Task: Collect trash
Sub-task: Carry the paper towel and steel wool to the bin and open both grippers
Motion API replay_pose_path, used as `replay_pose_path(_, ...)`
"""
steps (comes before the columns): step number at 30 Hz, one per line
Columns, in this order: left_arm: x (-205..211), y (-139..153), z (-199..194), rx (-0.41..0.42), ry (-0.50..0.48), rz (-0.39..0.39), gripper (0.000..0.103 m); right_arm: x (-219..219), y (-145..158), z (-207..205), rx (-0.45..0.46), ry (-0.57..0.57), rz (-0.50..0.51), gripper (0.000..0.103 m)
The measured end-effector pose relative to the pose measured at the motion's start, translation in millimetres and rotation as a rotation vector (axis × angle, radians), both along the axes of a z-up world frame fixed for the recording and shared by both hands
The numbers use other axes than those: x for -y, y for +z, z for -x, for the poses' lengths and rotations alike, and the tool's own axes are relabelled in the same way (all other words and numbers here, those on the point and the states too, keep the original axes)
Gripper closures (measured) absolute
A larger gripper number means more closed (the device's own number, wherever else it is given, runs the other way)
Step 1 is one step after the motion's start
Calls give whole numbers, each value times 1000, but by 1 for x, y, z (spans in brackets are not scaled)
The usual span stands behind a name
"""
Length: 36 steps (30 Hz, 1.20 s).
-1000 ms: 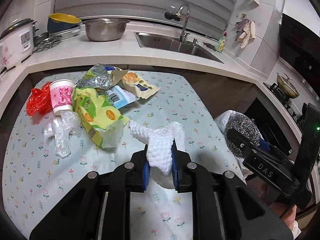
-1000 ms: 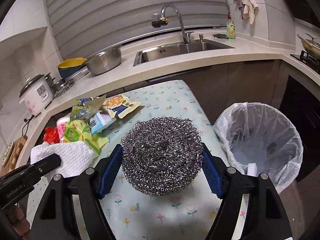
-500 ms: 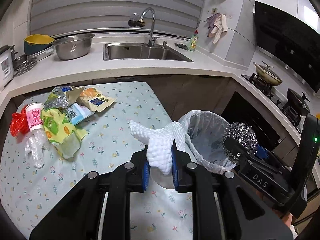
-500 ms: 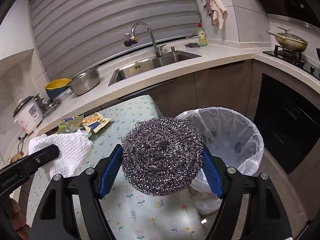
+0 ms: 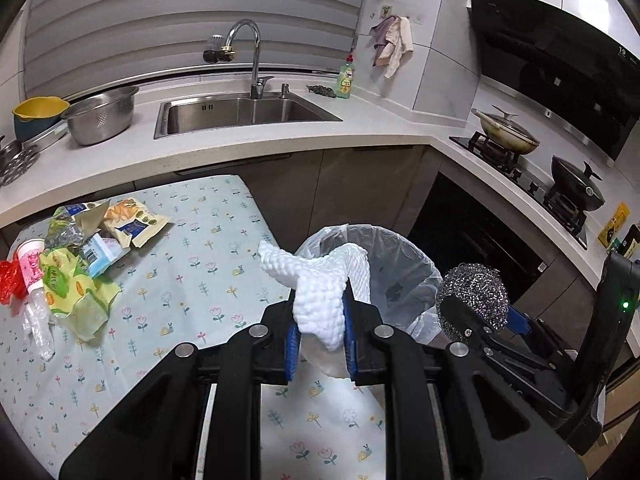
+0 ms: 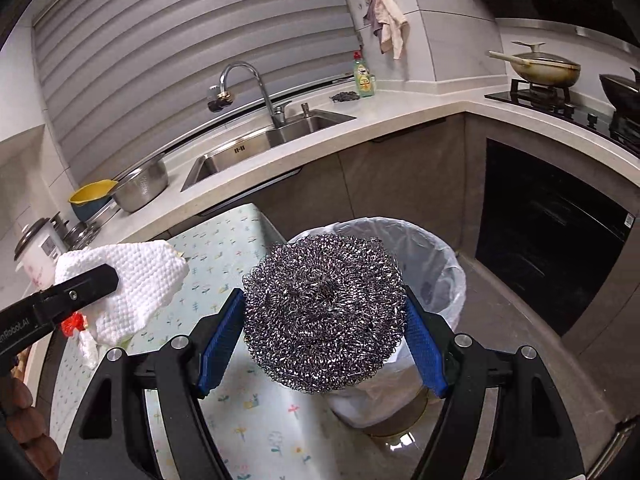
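My left gripper [image 5: 319, 334] is shut on a white textured cloth [image 5: 320, 284] and holds it over the table's right edge, just before the trash bin [image 5: 404, 252]. My right gripper [image 6: 322, 340] is shut on a round steel wool scourer [image 6: 322, 316], held in front of the bin [image 6: 436, 256], which is lined with a clear bag and stands on the floor right of the table. The scourer also shows in the left wrist view [image 5: 474, 296], and the cloth in the right wrist view [image 6: 132, 284]. Snack wrappers [image 5: 80, 260], a pink cup [image 5: 30, 258] and a red bag [image 5: 6, 282] lie at the table's left.
The table has a floral cloth [image 5: 192, 280]. Behind it runs a white counter with a sink [image 5: 244, 114], tap, steel colander [image 5: 102, 114] and yellow bowl [image 5: 38, 110]. A stove with pans [image 5: 508, 132] and a dark oven front stand to the right.
Both grippers have swung right, away from the trash pile toward the bin, each still holding its item. The bin now lies directly ahead in both views.
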State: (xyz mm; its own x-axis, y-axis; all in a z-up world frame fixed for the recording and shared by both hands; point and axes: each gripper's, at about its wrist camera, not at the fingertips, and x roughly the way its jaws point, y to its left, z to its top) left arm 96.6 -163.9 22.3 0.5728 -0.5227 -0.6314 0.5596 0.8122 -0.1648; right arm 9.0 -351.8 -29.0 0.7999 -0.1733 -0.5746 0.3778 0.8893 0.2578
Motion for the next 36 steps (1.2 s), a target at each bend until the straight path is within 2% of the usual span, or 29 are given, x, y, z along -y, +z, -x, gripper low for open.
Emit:
replay_pose_path(10,61,-18,-22,-54,-102,-8,85,36,-13,8,-15,-64,-24,31)
replay_pose_path(18,100,-35,-43,-87,-140,-25,84,56,-26,0,-37,-92,-40,31)
replay_pose_path(19,104,-37,-45,-87,-142,-24,81,58,-27,-2,-38,-93,-41,31)
replay_pose_path(21,108,-38,-50,-89,-142,-18,66,61,-28,-6,-39,-93,-44,31)
replay_pose_path(23,109,-37,-54,-86,-134,4,43,62,-30,-10,-40,-90,-42,31)
replay_pose_path(25,108,-36,-57,-75,-123,19,39,63,-30,-15,-41,-87,-38,31)
replay_pose_path(36,81,-33,-72,-48,-28,-3,38,63,-28,-49,-36,-52,-12,28)
